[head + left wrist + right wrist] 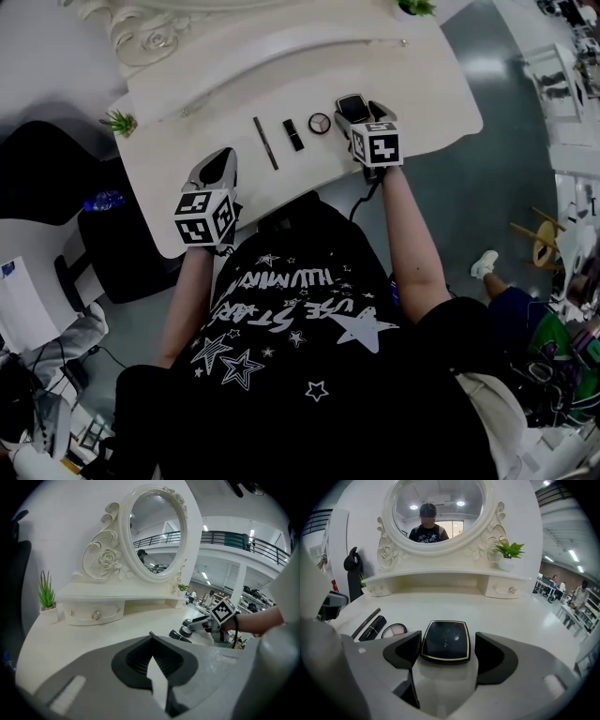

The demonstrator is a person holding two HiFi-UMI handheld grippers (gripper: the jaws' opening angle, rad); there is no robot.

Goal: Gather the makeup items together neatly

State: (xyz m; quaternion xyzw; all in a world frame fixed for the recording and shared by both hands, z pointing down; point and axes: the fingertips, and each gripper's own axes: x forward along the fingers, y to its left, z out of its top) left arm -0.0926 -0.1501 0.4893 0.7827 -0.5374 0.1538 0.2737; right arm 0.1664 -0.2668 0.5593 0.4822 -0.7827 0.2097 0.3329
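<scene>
Since the head view shows the compact (349, 107) ending a row of round pan (320, 123), lipstick (294, 134) and pencil (265, 142) on the bench (422, 84), I should grip its sides squarely and slide it left. The left gripper view shows my left claw (151, 667) clenched, empty. The right gripper view shows my right claw (445, 651) released, astride the glossy black, gold-rimmed compact.
</scene>
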